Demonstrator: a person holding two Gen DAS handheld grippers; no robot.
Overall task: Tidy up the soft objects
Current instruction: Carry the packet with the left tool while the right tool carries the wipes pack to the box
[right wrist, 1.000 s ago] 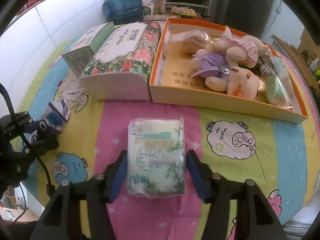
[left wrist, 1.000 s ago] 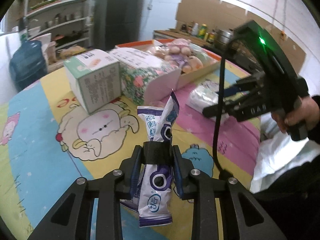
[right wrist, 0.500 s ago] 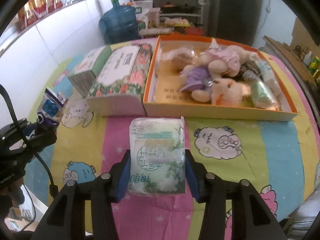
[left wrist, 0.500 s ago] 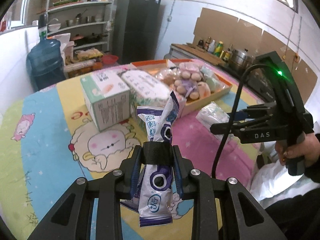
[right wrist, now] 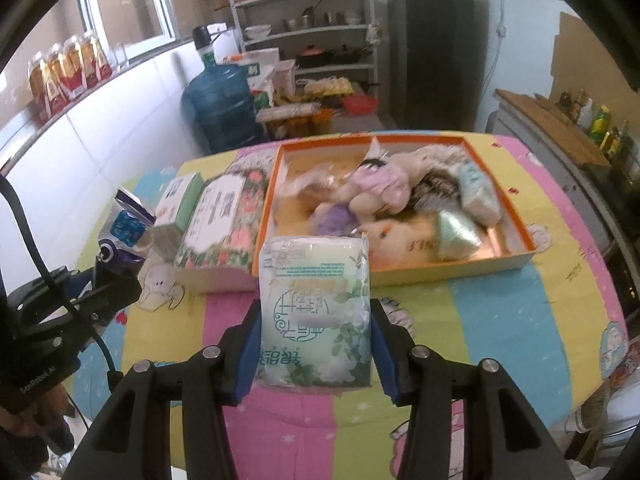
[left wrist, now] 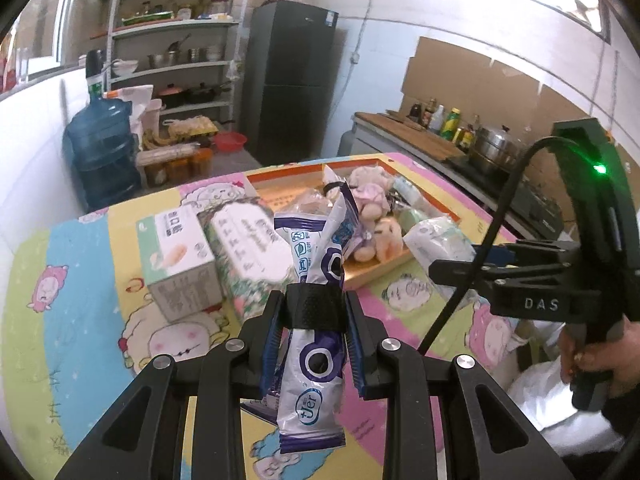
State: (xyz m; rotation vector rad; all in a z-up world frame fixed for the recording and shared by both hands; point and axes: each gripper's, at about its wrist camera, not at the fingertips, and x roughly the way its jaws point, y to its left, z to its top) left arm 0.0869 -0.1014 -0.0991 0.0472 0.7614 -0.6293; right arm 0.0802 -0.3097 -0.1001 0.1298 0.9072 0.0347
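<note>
My left gripper (left wrist: 314, 320) is shut on a white and purple snack packet (left wrist: 316, 364), held upright above the table. My right gripper (right wrist: 314, 332) is shut on a soft green and white tissue pack (right wrist: 314, 308), lifted off the cloth. That tissue pack (left wrist: 438, 242) and the right gripper (left wrist: 464, 270) also show at the right of the left wrist view, with a hand (left wrist: 600, 356) on the handle. The left gripper (right wrist: 100, 276) and its packet (right wrist: 128, 224) appear at the left of the right wrist view. The orange box (right wrist: 520, 240) holds plush toys (right wrist: 380, 188) and soft packs.
A floral tissue box (right wrist: 220, 224) and a green and white carton (right wrist: 178, 204) stand left of the orange box on the cartoon tablecloth (right wrist: 500, 320). Behind the table are a blue water jug (right wrist: 220, 108), shelves (right wrist: 304, 28) and a dark fridge (right wrist: 432, 40).
Both grippers have risen with their loads; the tissue pack left the cloth and the table sits lower in both views. The right fingers closed in slightly on the pack.
</note>
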